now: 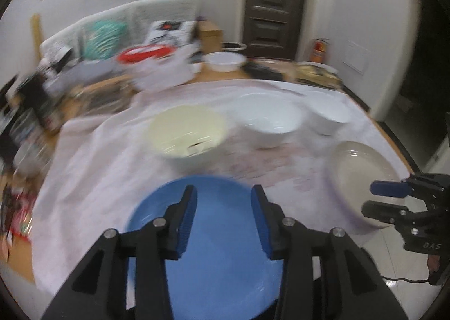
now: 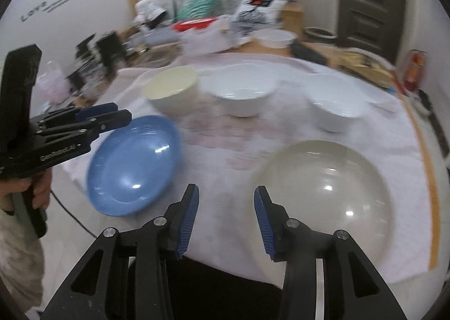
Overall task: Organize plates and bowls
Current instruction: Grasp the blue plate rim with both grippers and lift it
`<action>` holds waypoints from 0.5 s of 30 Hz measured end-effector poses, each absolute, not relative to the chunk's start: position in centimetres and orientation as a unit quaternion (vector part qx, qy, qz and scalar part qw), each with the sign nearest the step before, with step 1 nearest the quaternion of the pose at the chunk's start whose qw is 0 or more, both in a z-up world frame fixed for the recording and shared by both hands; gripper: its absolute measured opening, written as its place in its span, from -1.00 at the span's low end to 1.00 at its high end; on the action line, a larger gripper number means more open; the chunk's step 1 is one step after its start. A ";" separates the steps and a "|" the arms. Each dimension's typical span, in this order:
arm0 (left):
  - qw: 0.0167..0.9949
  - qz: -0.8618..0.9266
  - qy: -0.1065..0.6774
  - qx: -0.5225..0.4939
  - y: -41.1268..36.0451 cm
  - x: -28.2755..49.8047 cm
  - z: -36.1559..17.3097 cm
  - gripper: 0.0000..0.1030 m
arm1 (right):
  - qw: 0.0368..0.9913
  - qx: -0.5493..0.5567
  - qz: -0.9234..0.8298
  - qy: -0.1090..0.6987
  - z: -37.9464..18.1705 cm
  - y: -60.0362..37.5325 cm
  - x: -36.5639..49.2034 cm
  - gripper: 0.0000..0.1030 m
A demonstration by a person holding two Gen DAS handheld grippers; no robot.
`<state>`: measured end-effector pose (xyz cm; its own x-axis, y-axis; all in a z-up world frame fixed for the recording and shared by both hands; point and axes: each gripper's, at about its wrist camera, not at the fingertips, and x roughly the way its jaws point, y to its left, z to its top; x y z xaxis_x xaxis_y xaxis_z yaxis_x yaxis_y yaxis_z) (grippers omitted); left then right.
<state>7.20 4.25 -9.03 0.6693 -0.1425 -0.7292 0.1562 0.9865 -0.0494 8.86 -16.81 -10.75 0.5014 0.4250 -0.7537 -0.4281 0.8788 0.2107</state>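
On the white cloth a blue plate (image 1: pixel 222 238) (image 2: pixel 135 165) lies near the front, with a beige plate (image 1: pixel 362 171) (image 2: pixel 323 193) to its right. Behind them stand a cream bowl (image 1: pixel 187 131) (image 2: pixel 171 86), a large white bowl (image 1: pixel 270 117) (image 2: pixel 242 92) and a smaller white bowl (image 1: pixel 332 117) (image 2: pixel 337 106) in a row. My left gripper (image 1: pixel 224 196) (image 2: pixel 112 114) hovers over the blue plate, open and empty. My right gripper (image 2: pixel 226 193) (image 1: pixel 377 199) is open above bare cloth between the two plates, near the beige plate's left rim.
The cloth-covered table (image 2: pixel 225 140) ends close to me, with floor below. Behind the bowls sit a red-lidded container (image 1: pixel 143 53), another white bowl (image 1: pixel 225 61) and blurred clutter along the left. A hand (image 2: pixel 25 187) holds the left gripper's handle.
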 end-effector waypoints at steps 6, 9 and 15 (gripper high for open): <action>0.911 -0.023 0.410 -0.042 11.3 6.1 -11.4 -0.30 | 0.839 -0.005 0.279 0.468 -12.6 -11.9 10.3 -0.31; 0.905 -0.009 0.420 -0.062 13.6 5.7 -12.9 -0.30 | 0.827 -0.010 0.284 0.485 -13.9 -10.0 10.9 -0.31; 0.895 -0.012 0.438 -0.083 14.9 5.4 -15.2 -0.30 | 0.814 -0.021 0.284 0.506 -15.8 -8.2 11.7 -0.31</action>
<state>5.40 14.93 -15.16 0.6169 -0.0938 -0.7814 -0.0515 0.9859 -0.1590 11.71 -8.18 -15.77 0.3274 0.4411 -0.8356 -0.4835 0.8380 0.2530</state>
